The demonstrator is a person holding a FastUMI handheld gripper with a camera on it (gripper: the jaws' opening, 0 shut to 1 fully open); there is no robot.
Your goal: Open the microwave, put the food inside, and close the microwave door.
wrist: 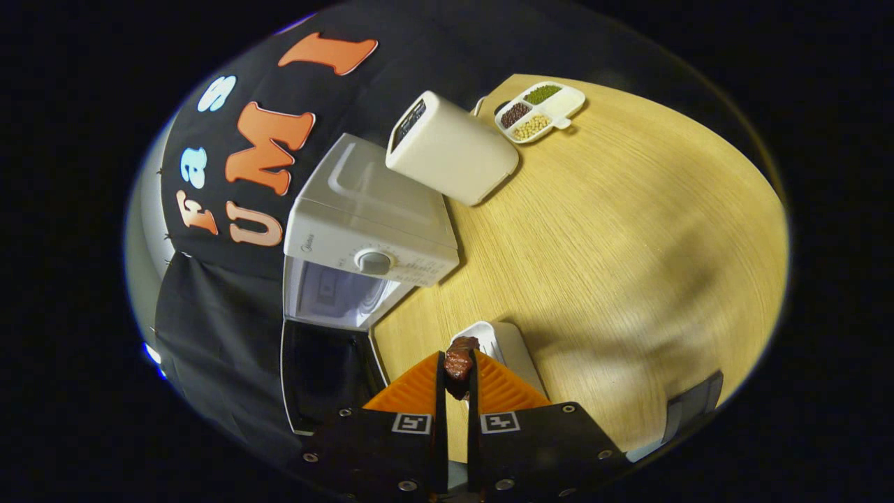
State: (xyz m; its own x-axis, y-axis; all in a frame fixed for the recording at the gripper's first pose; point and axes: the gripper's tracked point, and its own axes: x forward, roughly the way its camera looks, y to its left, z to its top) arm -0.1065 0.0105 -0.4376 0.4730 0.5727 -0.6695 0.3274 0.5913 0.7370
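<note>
One piece of dark red food (459,363) sits clamped between the gripper (457,374) jaws, held above a white plate (489,340) on the wooden table (628,265), near the open-doored microwave (363,223).

The camera rides on the gripper (457,374), raised above the pale wooden tabletop (628,265), tilted, looking down along its fingers toward the tabletop's far edge.

Cloth-walled booth kitchen: microwave (363,230) on wooden table (628,244).
</note>
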